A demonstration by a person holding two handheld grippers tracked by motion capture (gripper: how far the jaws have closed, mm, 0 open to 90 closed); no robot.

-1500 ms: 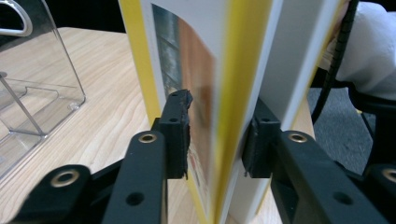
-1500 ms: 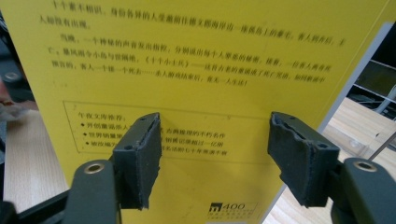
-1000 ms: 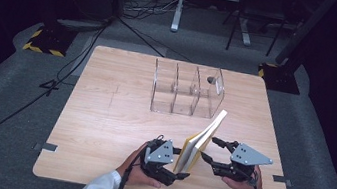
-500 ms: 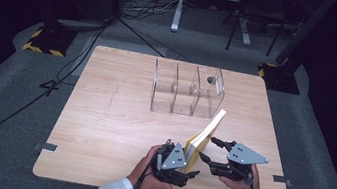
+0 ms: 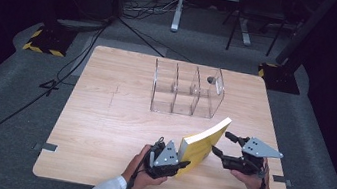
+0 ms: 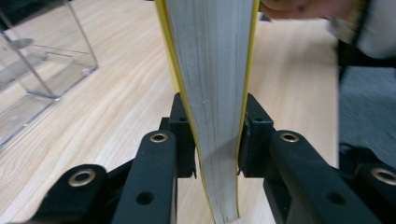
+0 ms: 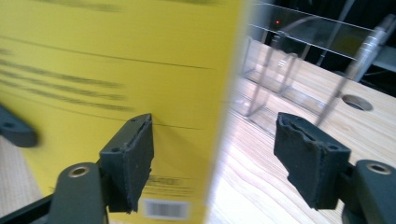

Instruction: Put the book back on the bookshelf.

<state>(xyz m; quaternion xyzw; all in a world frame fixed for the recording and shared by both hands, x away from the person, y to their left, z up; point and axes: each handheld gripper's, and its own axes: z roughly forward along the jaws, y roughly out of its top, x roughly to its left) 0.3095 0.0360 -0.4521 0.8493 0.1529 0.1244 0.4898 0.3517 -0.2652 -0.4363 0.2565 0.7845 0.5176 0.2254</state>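
Left gripper (image 5: 180, 166) clamped on yellow book (image 5: 203, 144) at its page edge, book upright near table's (image 5: 102, 115) front edge. Right gripper (image 5: 220, 143) at book's 3 o'clock, jaws wide, gripping nothing. Clear divider box (image 5: 186, 89) at 12 o'clock, well apart.

Yellow book (image 7: 116, 60) cover: blurred dark text lines, unreadable | white barcode label (image 7: 166, 209) near bottom edge, digits illegible | no other legible text

Dim room, grey carpet floor (image 5: 14, 97), black cables (image 5: 18, 105), yellow-black striped base (image 5: 45, 41), white metal stand (image 5: 210, 4)
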